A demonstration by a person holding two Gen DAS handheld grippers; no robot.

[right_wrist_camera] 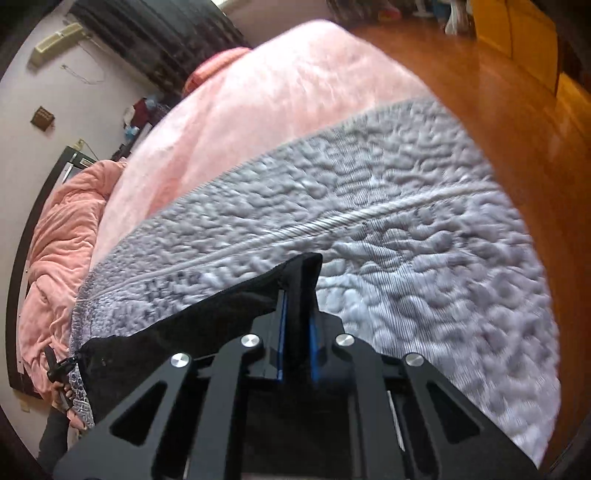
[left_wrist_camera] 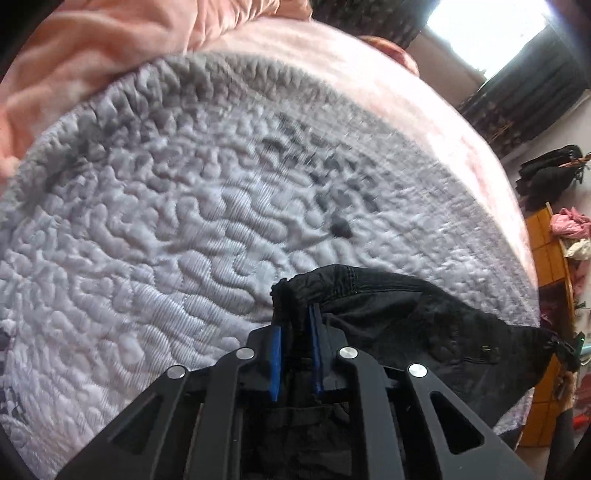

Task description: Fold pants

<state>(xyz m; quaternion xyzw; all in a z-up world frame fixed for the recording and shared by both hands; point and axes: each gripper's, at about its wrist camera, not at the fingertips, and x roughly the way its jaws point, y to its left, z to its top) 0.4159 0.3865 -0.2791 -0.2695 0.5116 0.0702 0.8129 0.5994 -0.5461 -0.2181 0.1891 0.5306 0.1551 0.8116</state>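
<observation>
The black pants (left_wrist_camera: 424, 325) hang stretched between my two grippers above a grey quilted mattress (left_wrist_camera: 166, 221). My left gripper (left_wrist_camera: 295, 317) is shut on one corner of the pants' edge, which bunches between its blue pads (left_wrist_camera: 276, 354). The cloth runs off to the right toward the other gripper, a small dark shape at the far right (left_wrist_camera: 569, 350). In the right wrist view my right gripper (right_wrist_camera: 297, 295) is shut on the other corner of the pants (right_wrist_camera: 177, 332). The cloth runs left to the left gripper (right_wrist_camera: 59, 369).
A pink blanket (right_wrist_camera: 258, 110) covers the bed beyond the grey mattress (right_wrist_camera: 424, 221), bunched at the head (left_wrist_camera: 92, 55). Wooden floor (right_wrist_camera: 498, 92) lies beside the bed. Yellow shelves with clothes (left_wrist_camera: 550, 258) stand at the right. A bright window (left_wrist_camera: 480, 33) is behind.
</observation>
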